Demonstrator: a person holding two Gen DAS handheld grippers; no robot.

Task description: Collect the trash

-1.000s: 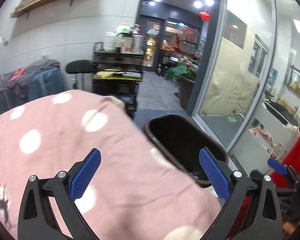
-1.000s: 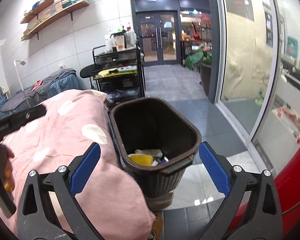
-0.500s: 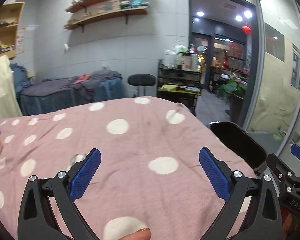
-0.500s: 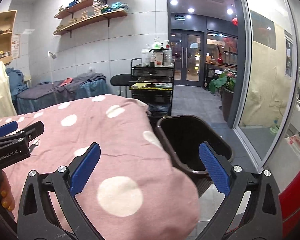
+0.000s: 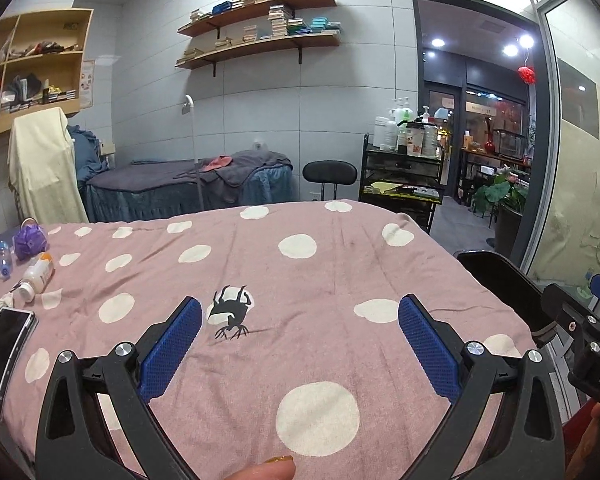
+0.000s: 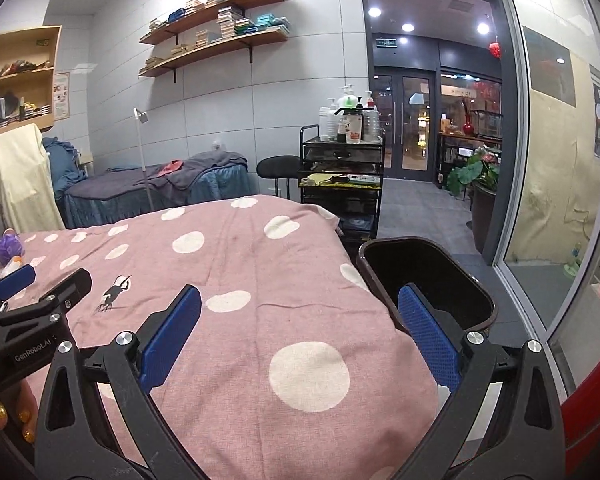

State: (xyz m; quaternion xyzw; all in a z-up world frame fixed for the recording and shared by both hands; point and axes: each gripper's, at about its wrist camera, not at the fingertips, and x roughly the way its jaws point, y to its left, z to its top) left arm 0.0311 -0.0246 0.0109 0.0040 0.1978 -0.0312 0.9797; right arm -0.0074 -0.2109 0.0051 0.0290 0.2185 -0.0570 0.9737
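Observation:
A dark brown trash bin (image 6: 428,280) stands on the floor at the right end of a bed with a pink polka-dot cover (image 5: 300,280); it also shows in the left wrist view (image 5: 500,284). At the bed's far left lie a white bottle with an orange cap (image 5: 38,274), a small clear bottle (image 5: 2,260), a purple crumpled bag (image 5: 30,240) and a scrap of white paper (image 5: 4,300). My left gripper (image 5: 300,344) is open and empty above the bed. My right gripper (image 6: 300,336) is open and empty over the bed's right end, beside the bin.
A black phone (image 5: 4,348) lies at the bed's left edge. A black trolley with bottles (image 6: 342,184) and a black stool (image 5: 330,174) stand behind the bed. A glass wall (image 6: 560,160) runs along the right. Another bed (image 5: 188,184) is at the back.
Both grippers have swung left and lifted away from the bin toward the bed. The bed's left end with its bottles and phone has come into view.

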